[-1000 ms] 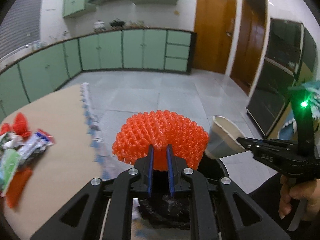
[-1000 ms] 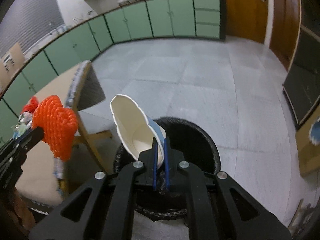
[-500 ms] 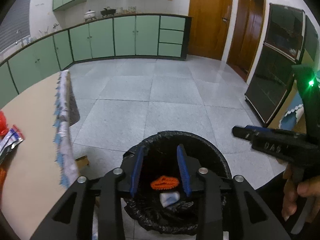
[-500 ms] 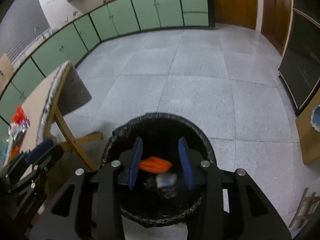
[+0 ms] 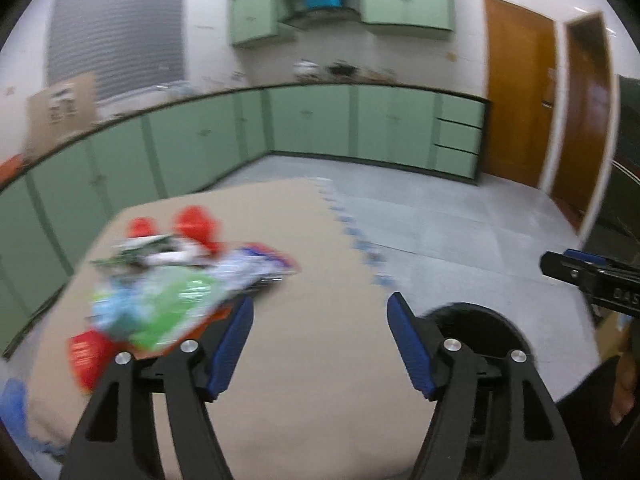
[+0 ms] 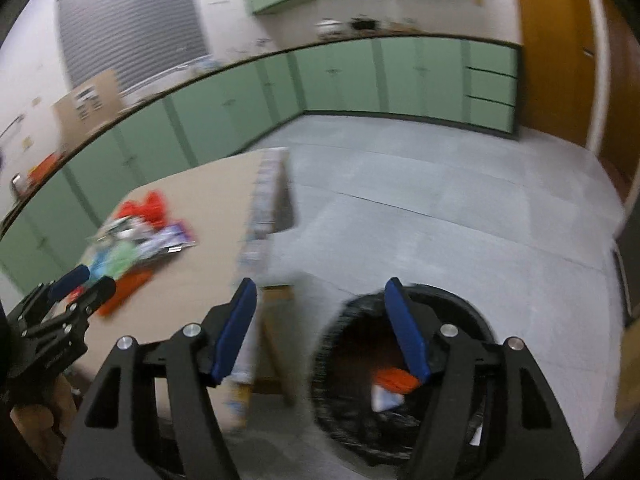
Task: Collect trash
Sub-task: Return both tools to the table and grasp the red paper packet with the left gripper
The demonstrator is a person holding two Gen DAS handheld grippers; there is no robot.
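A pile of trash (image 5: 172, 280), with blurred wrappers, green and red pieces, lies on the beige table (image 5: 320, 352) at left; it also shows in the right wrist view (image 6: 136, 244). My left gripper (image 5: 320, 344) is open and empty over the table, right of the pile. My right gripper (image 6: 320, 328) is open and empty above the floor, beside the black-lined bin (image 6: 352, 420). An orange net (image 6: 396, 380) and a white cup (image 6: 384, 398) lie in the bin. The bin (image 5: 480, 324) shows at the table's right edge in the left wrist view.
Green cabinets (image 5: 312, 124) line the far walls. Wooden doors (image 5: 516, 104) stand at right. A table leg (image 6: 280, 360) is just left of the bin. Grey tiled floor (image 6: 440, 220) lies beyond. The other gripper shows at right in the left wrist view (image 5: 592, 280).
Both grippers opened and dropped the orange net and the white cup into the bin. Both have since swung left toward the table, jaws wider.
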